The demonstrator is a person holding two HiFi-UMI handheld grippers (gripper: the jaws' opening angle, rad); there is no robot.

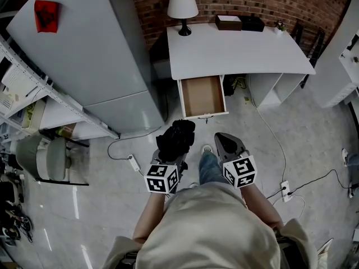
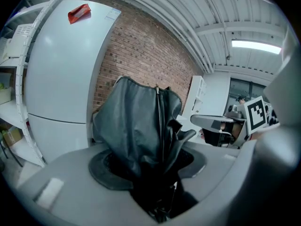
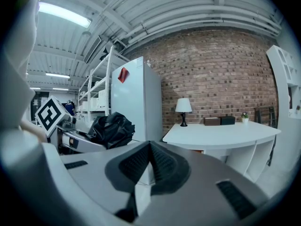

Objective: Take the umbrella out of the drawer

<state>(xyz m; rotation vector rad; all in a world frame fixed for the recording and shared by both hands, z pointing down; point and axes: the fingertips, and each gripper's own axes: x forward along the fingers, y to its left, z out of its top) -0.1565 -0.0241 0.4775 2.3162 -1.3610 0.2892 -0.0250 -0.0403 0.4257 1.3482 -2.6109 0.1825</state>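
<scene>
My left gripper (image 1: 174, 144) is shut on a folded black umbrella (image 1: 176, 138), held in the air in front of the open drawer (image 1: 202, 96) of the white desk (image 1: 235, 52). In the left gripper view the umbrella (image 2: 141, 131) bulges up from between the jaws and fills the middle. The drawer's wooden bottom shows bare. My right gripper (image 1: 225, 143) hangs beside it on the right, shut with nothing in it; its pads (image 3: 151, 166) meet. The umbrella (image 3: 112, 129) shows at the left of the right gripper view.
A grey fridge (image 1: 84, 49) stands left of the desk with a red thing (image 1: 46, 15) on top. A white lamp (image 1: 183, 9) and two boxes (image 1: 239, 22) sit on the desk. Metal shelves (image 1: 22, 88) are at the far left. Cables and a power strip (image 1: 285, 189) lie on the floor.
</scene>
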